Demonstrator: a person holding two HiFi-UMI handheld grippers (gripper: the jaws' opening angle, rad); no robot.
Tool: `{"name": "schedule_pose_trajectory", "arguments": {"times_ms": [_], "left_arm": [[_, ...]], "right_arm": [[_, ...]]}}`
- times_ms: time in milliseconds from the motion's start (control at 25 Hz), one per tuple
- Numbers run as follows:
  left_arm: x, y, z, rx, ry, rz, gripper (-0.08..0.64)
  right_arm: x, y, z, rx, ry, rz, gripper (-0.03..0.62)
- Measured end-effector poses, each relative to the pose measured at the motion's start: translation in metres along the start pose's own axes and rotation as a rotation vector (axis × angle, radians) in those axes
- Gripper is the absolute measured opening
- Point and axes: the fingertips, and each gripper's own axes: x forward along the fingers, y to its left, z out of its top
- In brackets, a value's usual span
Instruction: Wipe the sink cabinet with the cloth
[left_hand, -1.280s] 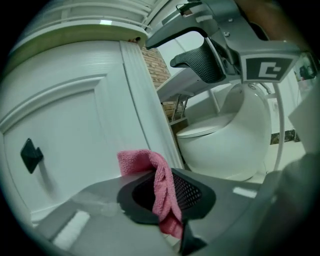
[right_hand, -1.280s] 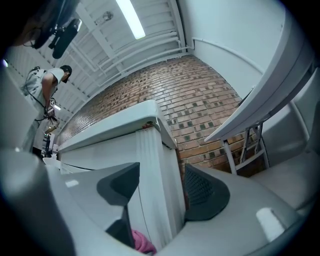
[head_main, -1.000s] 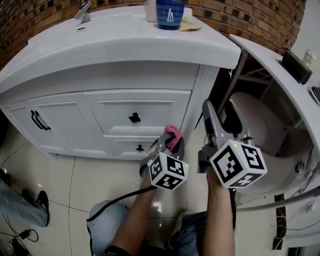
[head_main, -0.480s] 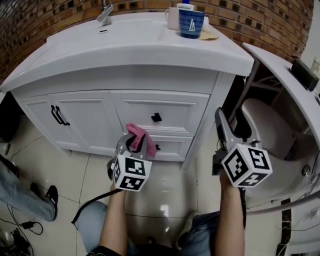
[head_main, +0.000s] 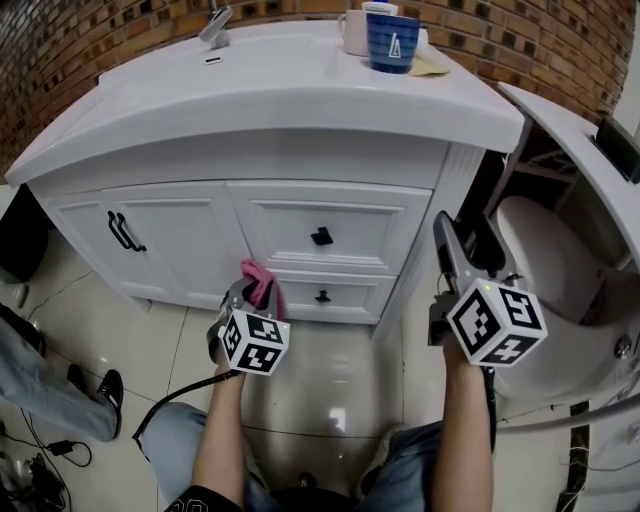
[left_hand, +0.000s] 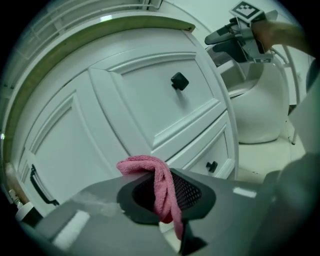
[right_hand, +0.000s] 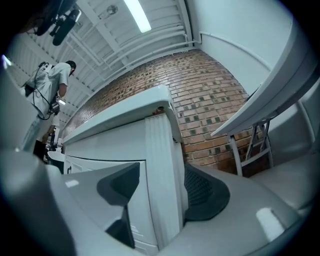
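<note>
Pink cloth (left_hand: 157, 187), lower centre, white sink cabinet (head_main: 300, 130) with black knobs (head_main: 322, 237), red-brown brick wall (head_main: 520, 40) with pale mortar grid, upper right, blue cup (head_main: 392, 40), black-and-white square markers on left gripper (head_main: 257, 292) and right gripper (head_main: 452, 240), black mesh-textured pads (right_hand: 202, 195), glossy cream floor tiles (head_main: 330, 390)

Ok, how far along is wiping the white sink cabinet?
Done: the pink terry cloth is clamped in the left gripper. In hand: it's held before the white cabinet, contact unclear. Left: the wiping; no wiped area shows. The right gripper is open, empty.

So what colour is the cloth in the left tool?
Pink. The cloth shows best in the left gripper view, clamped in the left tool.
</note>
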Motion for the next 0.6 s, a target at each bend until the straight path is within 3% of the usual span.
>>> {"name": "schedule_pose_trajectory", "arguments": {"times_ms": [320,600], "left_arm": [[0.031,-0.087,0.066,0.009,-0.107,-0.12,0.051],[0.039,-0.177,0.121,0.027,-0.212,-0.289,0.051]], "right_arm": [[-0.003,-0.016,0.009,0.029,-0.035,-0.026,0.275],[-0.014,-0.031,0.017,0.02,-0.041,-0.053,0.275]]}}
